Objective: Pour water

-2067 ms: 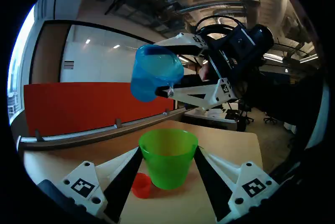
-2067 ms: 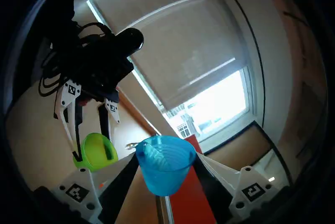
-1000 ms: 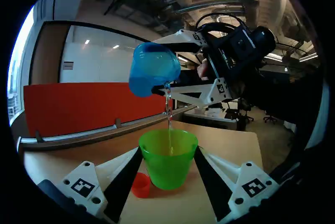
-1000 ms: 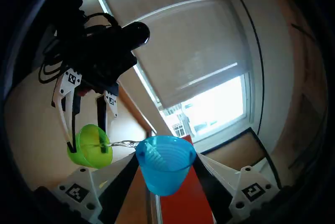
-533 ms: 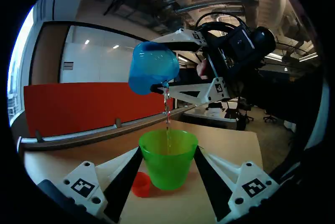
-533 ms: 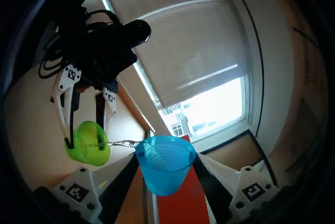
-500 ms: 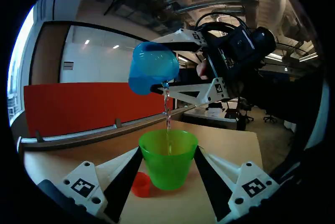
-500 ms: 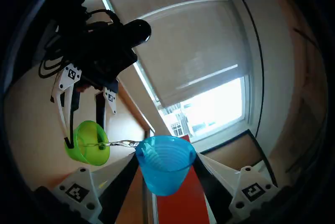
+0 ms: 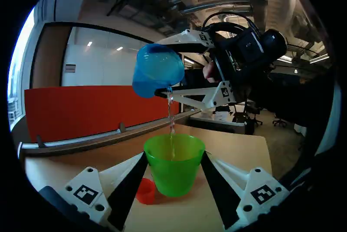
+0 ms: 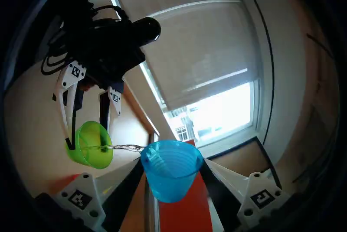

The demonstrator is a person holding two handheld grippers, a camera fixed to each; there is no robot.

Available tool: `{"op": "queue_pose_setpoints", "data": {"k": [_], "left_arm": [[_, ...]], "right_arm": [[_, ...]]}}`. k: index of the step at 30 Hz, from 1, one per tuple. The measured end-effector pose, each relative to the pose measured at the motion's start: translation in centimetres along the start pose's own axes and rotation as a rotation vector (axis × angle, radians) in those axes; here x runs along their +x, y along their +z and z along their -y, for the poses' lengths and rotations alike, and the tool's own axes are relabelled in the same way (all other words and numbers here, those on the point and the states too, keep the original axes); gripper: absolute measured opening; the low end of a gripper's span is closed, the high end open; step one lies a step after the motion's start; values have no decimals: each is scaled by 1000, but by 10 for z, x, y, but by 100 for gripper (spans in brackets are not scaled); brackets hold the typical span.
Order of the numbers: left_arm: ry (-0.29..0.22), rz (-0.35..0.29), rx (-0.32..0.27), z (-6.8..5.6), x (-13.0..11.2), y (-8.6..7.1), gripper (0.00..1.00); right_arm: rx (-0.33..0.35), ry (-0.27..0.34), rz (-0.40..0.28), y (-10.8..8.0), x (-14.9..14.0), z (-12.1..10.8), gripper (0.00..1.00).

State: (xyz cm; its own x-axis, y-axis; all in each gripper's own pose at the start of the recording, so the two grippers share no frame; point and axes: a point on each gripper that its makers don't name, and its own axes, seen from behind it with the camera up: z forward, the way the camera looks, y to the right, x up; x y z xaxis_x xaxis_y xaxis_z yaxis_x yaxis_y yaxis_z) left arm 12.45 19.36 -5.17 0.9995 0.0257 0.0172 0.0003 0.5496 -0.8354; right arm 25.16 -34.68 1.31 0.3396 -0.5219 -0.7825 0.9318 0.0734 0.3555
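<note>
**A:** Where does everything sit?

**B:** The green cup [image 9: 174, 164] is the receiver. It is upright, and the left gripper [image 9: 174, 156] is clamped on it with one finger pressing each side. Its base looks to rest on the table [image 9: 234, 154]. Directly above the green cup, well clear of its rim, the right gripper [image 10: 171, 162] is closed on the blue cup [image 9: 156, 76], which is tipped so its lip points down.

**A:** And the water?

**B:** A thin stream of water [image 9: 170, 117] falls from the blue cup's lip into the green cup. In the left gripper view it lands inside the rim, a little left of centre.

**A:** So how is this pour done well?

**B:** I'd add tilt slowly, so the stream doesn't thicken and jump past the green cup's far wall. Bringing the lip lower, nearer the green cup's rim, should cut splashing. Hold the green cup steady and squeeze no harder, since thin plastic may flex.

**A:** Anything to mind?

**B:** A small red cap [image 9: 146, 191] sits just beside the green cup's base, on its left in that view, and stray drops would hit it. I cannot tell how much water remains in the blue cup.
</note>
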Motion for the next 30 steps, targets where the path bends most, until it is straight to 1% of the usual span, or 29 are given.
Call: {"op": "queue_pose_setpoints", "data": {"k": [30], "left_arm": [[5,0,-2,-3,3,-1,86]], "right_arm": [[-20,-63,-4,-4,7,-6,91]]}}
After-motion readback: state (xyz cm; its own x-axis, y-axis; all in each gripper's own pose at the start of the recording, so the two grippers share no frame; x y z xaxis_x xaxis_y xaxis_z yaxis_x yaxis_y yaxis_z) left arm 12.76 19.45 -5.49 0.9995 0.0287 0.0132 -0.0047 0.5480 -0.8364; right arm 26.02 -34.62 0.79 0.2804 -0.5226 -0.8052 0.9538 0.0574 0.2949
